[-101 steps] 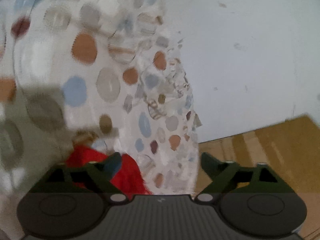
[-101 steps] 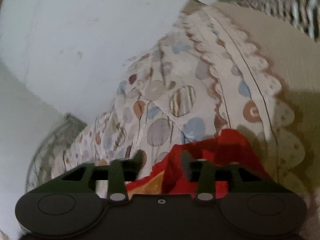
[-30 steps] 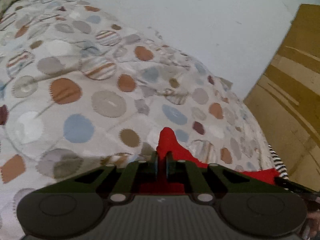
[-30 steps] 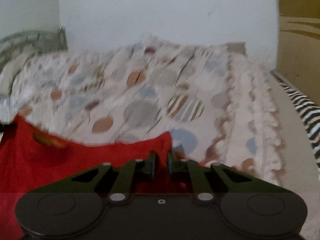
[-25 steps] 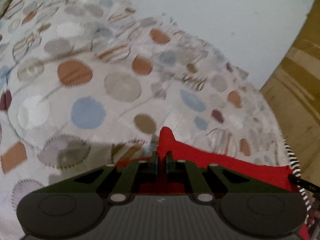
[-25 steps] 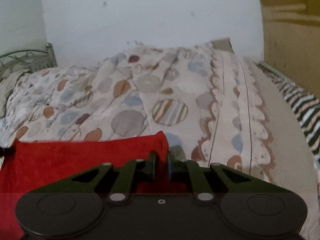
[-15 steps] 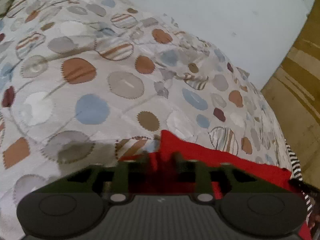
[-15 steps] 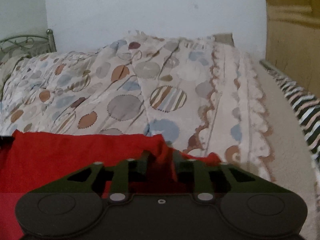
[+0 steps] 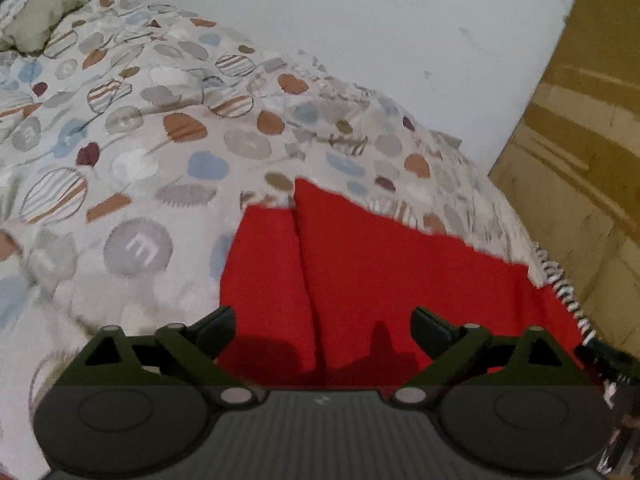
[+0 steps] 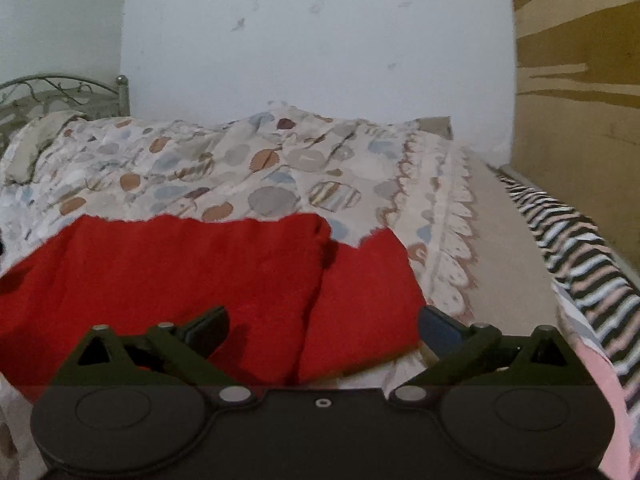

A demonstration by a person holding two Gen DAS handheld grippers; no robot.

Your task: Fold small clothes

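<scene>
A small red garment (image 9: 384, 272) lies spread flat on the spotted bedspread (image 9: 152, 152), with a sleeve-like flap along its left edge. It also shows in the right wrist view (image 10: 192, 276), with a flap on its right side. My left gripper (image 9: 322, 328) is open and empty, just above the garment's near left part. My right gripper (image 10: 322, 328) is open and empty, above the garment's near right part. Neither gripper holds the cloth.
A white wall (image 10: 312, 40) stands behind the bed. A wooden wardrobe (image 10: 580, 80) is at the right. A striped cloth (image 10: 572, 236) lies along the bed's right edge. A metal headboard (image 10: 60, 92) and a pillow (image 9: 44, 20) are at the left.
Both grippers were shut on the red garment's top corners and held it stretched. They have opened and let go; the garment now lies flat, and both grippers have drawn back slightly.
</scene>
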